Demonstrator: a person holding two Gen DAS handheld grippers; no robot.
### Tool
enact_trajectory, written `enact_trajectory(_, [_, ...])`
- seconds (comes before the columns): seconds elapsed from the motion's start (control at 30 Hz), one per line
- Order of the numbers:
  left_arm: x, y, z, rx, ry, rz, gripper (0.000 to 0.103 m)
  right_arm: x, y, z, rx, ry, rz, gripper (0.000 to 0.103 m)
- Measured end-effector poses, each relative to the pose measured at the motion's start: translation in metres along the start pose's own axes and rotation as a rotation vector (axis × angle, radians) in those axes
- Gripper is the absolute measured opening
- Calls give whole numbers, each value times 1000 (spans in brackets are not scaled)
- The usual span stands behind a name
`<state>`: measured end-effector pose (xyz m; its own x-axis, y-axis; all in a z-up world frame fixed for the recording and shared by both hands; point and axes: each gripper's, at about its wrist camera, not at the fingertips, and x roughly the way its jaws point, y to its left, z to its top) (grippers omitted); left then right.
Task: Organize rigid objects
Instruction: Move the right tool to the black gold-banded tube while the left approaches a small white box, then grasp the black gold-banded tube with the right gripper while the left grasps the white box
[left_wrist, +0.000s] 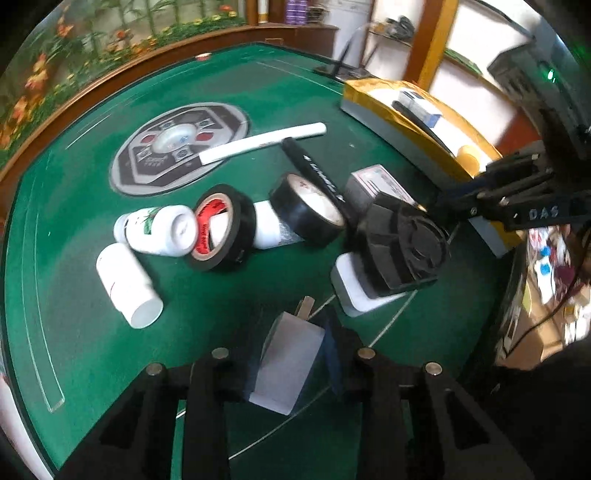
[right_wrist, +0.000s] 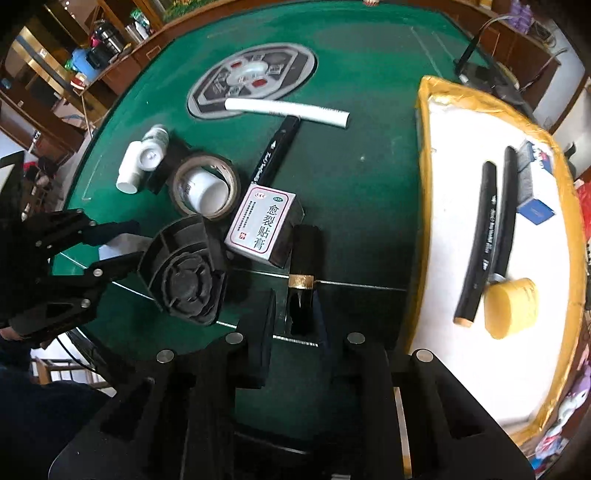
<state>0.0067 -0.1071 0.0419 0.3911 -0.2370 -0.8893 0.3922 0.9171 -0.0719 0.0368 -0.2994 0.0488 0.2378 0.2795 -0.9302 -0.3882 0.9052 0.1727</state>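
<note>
Two hand-held grippers over a green tabletop strewn with rigid objects, with a yellow-rimmed tray at its right side. The left gripper is closed on a white rectangular block; its pads press the block's two side faces, and the block's long axis runs forward along the fingers, with a small tab projecting at the far end. The right gripper is closed almost fully on a slim black object with a gold band; the object's long axis also lies along the fingers and points toward the medicine box just beyond it. What the black object is cannot be told. The governing relation is lateral: the tray lies to the right of both grippers, nearer the right gripper, and already holds two black markers, a yellow jar and a blue-and-white box. The move ahead is therefore judged to be a carry toward the tray's free white floor. Both grippers point steeply downward at the tabletop, close together, with the black fan housing lying between them and resting partly on a white flat box. Still loose on the tabletop are two rolls of black tape, three white bottles, a white tube and a third black marker, all well apart from the tray.
</note>
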Motion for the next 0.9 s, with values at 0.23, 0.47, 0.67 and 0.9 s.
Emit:
enact_trajectory(0.23, [18,6,-8,-28,47,40,25,27,4,10,-1,40,-54,20])
enact_trajectory(0.47, [0,26,-19,-197,-16,-59,22,18,-2,9,52,41,-29,18])
enact_trajectory(0.67, [-17,25,-6,-190,-61,-120,22,-5,-14,-10,163,-18,36,18])
enact_trajectory(0.9, [-24,23,11,-184,-101,-134,22,-35,-23,-20,181,-100,120,18])
